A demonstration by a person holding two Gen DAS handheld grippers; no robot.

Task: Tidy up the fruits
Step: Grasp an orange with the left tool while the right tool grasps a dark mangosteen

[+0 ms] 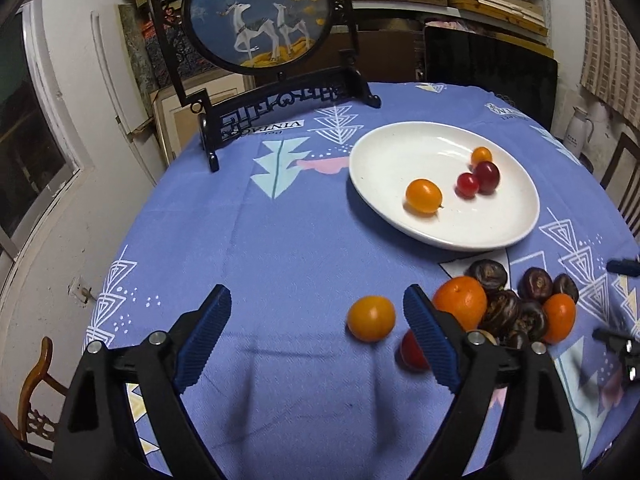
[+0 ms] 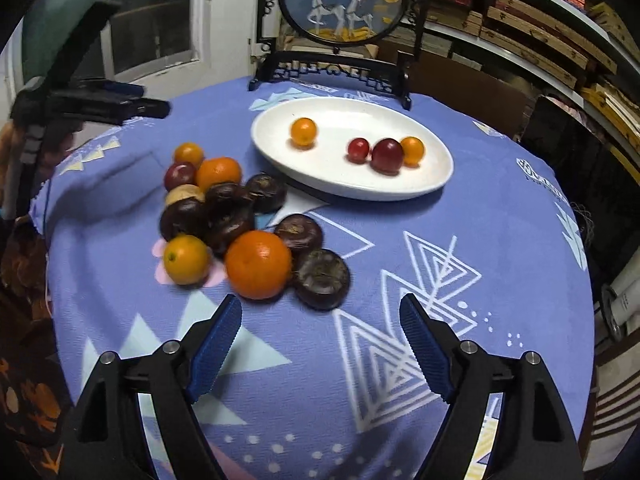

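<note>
A white oval plate (image 1: 384,152) (image 2: 432,176) on the blue tablecloth holds two small orange fruits and two dark red ones. A pile of oranges (image 2: 258,264), small yellow-orange fruits (image 2: 186,259) and dark brown water chestnuts (image 2: 322,278) lies beside it, also in the left wrist view (image 1: 508,308). My left gripper (image 1: 318,312) is open, with a small orange fruit (image 1: 371,318) between its fingers and a red fruit (image 1: 412,350) partly hidden by its right finger. My right gripper (image 2: 320,322) is open and empty, just in front of the pile.
A black carved stand with a round deer painting (image 1: 260,12) (image 2: 340,0) stands at the table's far edge. Shelves of stacked frames fill the back wall. A wooden chair (image 1: 36,384) stands at the left. The left gripper shows in the right wrist view (image 2: 120,104).
</note>
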